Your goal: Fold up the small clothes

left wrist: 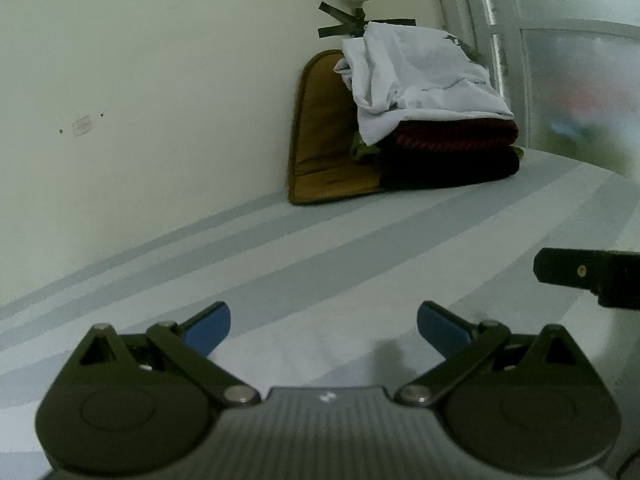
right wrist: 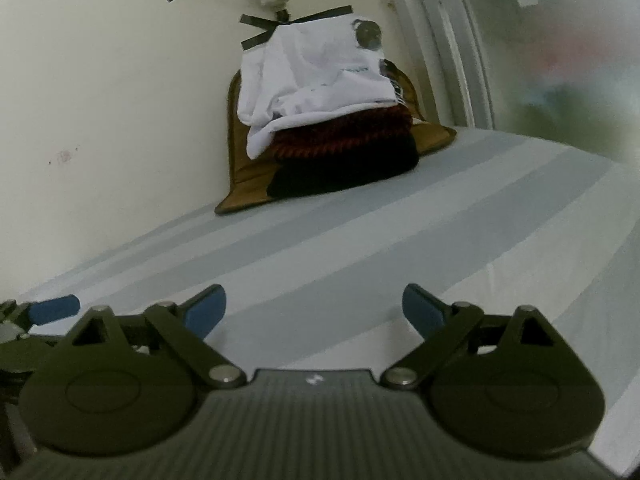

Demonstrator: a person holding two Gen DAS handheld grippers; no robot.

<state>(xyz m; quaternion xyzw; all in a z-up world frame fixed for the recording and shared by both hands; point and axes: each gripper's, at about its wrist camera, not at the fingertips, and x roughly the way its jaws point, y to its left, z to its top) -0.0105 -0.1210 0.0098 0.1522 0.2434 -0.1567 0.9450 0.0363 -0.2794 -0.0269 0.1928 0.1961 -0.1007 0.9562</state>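
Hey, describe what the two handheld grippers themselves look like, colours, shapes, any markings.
Both look alike. The left gripper and right gripper each have a dark grey ribbed body with a small white mark at its front edge, flanked by two rounded black housings. Black link bars with silver pivot pins carry fingers tipped with blue pads. No cables, sleeves or hands show.

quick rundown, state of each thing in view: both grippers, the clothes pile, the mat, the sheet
left gripper: open, nothing between its fingers
right gripper: open, nothing between its fingers
white garment: loosely bunched on top of the pile, not neatly folded
red and black striped cloth: folded, under the white garment
black cloth: folded, at the bottom of the pile
brown mat: bent up against the wall, pile resting on it
striped sheet: spread flat
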